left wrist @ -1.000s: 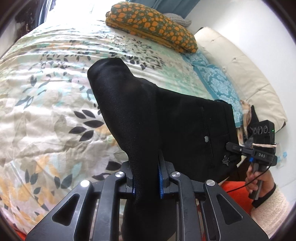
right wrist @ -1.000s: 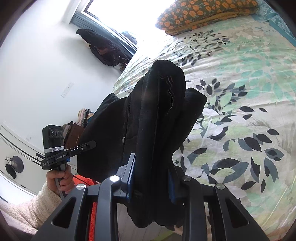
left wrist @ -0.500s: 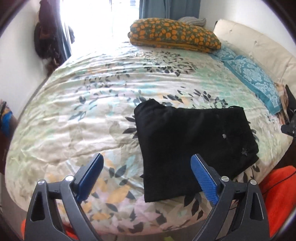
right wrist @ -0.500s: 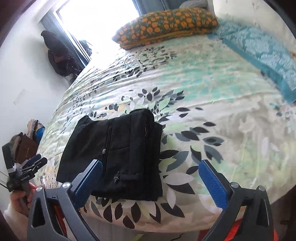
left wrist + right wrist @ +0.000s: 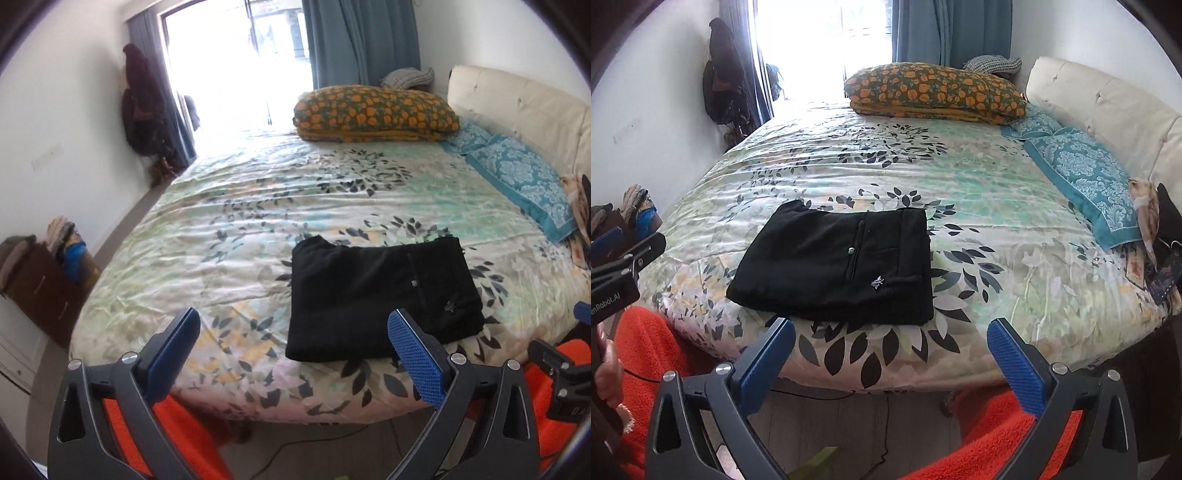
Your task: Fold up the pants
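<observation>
The black pants (image 5: pixel 380 295) lie folded into a flat rectangle near the front edge of the floral bedspread (image 5: pixel 258 206); a pocket button and a small emblem face up. My left gripper (image 5: pixel 293 317) hovers back from the bed edge, its jaws opening wide, with nothing between the blue pads. In the right wrist view the same pants (image 5: pixel 834 266) lie left of centre on the bedspread (image 5: pixel 997 221). My right gripper (image 5: pixel 891 325) stands open and empty in front of them, clear of the cloth.
An orange-patterned pillow (image 5: pixel 373 110) and teal pillows (image 5: pixel 517 177) lie at the far end by the cream headboard (image 5: pixel 517 107). A dark dresser (image 5: pixel 40 284) stands at left. Orange fleece clothing (image 5: pixel 997 435) shows below the grippers. A hand (image 5: pixel 605 369) holds the other gripper at far left.
Both grippers let go of the pants, opened wide and drew back and up from the bed. The pants now lie flat and folded on the bedspread.
</observation>
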A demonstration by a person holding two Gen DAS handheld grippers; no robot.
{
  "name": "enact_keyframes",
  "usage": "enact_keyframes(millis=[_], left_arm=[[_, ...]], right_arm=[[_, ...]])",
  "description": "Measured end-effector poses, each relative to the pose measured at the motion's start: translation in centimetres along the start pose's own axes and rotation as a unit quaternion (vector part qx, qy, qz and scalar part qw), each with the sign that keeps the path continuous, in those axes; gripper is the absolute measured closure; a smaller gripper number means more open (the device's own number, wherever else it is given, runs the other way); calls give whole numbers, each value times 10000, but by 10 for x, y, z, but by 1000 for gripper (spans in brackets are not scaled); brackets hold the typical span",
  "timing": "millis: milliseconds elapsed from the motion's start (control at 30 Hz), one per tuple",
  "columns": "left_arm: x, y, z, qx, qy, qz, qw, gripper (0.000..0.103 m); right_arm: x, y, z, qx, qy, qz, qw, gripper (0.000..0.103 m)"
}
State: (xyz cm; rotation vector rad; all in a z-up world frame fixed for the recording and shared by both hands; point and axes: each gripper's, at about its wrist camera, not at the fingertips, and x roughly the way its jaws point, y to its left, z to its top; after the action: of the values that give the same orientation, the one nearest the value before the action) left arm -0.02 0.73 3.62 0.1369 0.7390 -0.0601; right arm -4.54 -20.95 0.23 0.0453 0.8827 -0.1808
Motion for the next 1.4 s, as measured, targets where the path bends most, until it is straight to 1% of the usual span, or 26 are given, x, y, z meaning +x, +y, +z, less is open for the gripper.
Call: enact_keyframes(millis=[67,100,167,200,267,367,500,567,667,800,1000,1400], left_arm=[[7,-2,-3,-53,391,-123,9991,1],[13,-3,-4,-68,655,-213,9976,1],[22,-8,-9,-57,1186,-488,9917,2],[27,-9,-12,-46,1369,-572,9889,2],[30,-14,-19,-4,1542,-600,9862,2],[27,-19,-24,145,1554,-521,9864,2],[18,-23,-22,368,1324,-283,9901,2],[16,-23,-20,419,1268,-260,9907,2],[18,-24,-21,453,1292,-282,9902,2],[22,-22,-23,379,1402,-372,9887,2],[24,-21,-24,327,1448,-408,9881,2],[22,-17,-31,350,1544,-515,9860,2]], right_arm=[[1,6,-4,-22,85,39,10000,0],[0,9,-5,-33,61,47,10000,0],[-4,15,-5,-159,-12,-35,9999,0],[-6,18,-6,-221,-65,-94,9997,0],[-10,21,-6,-279,-149,-192,9993,0],[-11,22,-7,-242,-145,-201,9994,0],[-11,22,-6,-115,-149,-143,9997,0],[-11,23,-5,-92,-160,-123,9998,0],[-11,23,-5,-93,-146,-122,9998,0],[-7,23,-4,-39,-44,-112,9999,0],[-2,23,-4,-17,56,-131,9999,0],[4,30,-6,-10,216,11,9998,0]])
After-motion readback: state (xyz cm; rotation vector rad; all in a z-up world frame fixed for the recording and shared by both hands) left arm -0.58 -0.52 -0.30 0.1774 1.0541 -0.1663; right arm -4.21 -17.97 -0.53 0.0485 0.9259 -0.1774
